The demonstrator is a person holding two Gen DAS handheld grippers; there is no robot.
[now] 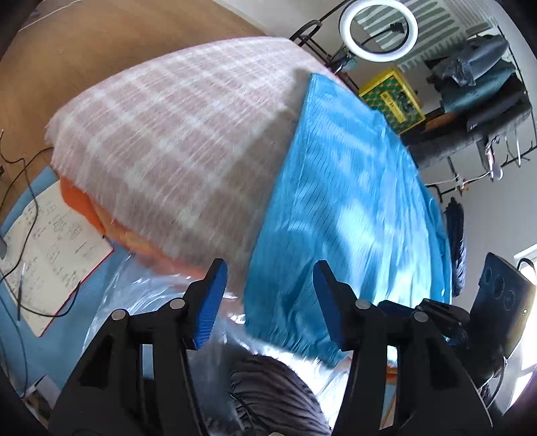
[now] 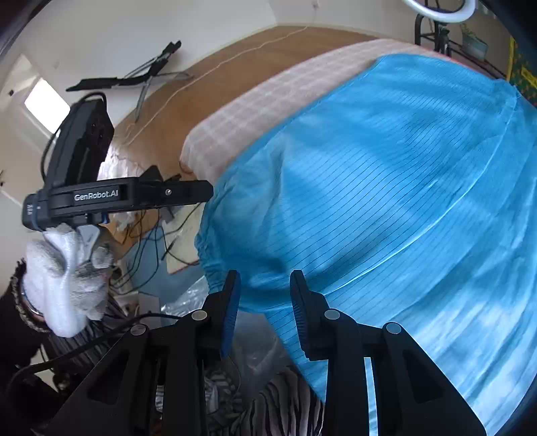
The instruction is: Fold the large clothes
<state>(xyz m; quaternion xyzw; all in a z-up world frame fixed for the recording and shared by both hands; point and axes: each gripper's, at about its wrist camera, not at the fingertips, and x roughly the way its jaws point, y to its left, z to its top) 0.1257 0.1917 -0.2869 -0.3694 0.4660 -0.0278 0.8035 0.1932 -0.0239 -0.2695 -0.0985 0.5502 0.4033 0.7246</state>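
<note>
A large blue garment (image 1: 339, 187) with thin dark pinstripes lies spread over a surface covered by a pink-and-white checked blanket (image 1: 174, 134). In the left wrist view the garment fills the centre and the 3 o'clock side, and the blanket runs from the centre out to 10 o'clock. An orange layer (image 1: 100, 214) shows under the blanket's edge at 9 o'clock. The garment's gathered hem (image 1: 292, 338) hangs at about 6 o'clock, above crinkled clear plastic (image 1: 134, 291).

The left claw (image 1: 270, 291) stands with its blue pads apart. The garment's near edge shows between the pads, and neither pad presses on it. No earlier picture shows how it got there.

In the right wrist view the garment covers most of the frame from the centre to 3 o'clock. The right claw (image 2: 265, 302) is narrowly parted at 6 o'clock, just in front of the hem, and a flap of blue cloth lies in the gap; I cannot tell whether the pads pinch it.

At 9 o'clock in this view a hand in a white glove (image 2: 63, 275) holds the other black tool. A white paper sheet (image 1: 53, 248) and black cables (image 1: 30, 187) lie at 8 o'clock in the left view. A ring light (image 1: 382, 30) stands at 1 o'clock.
</note>
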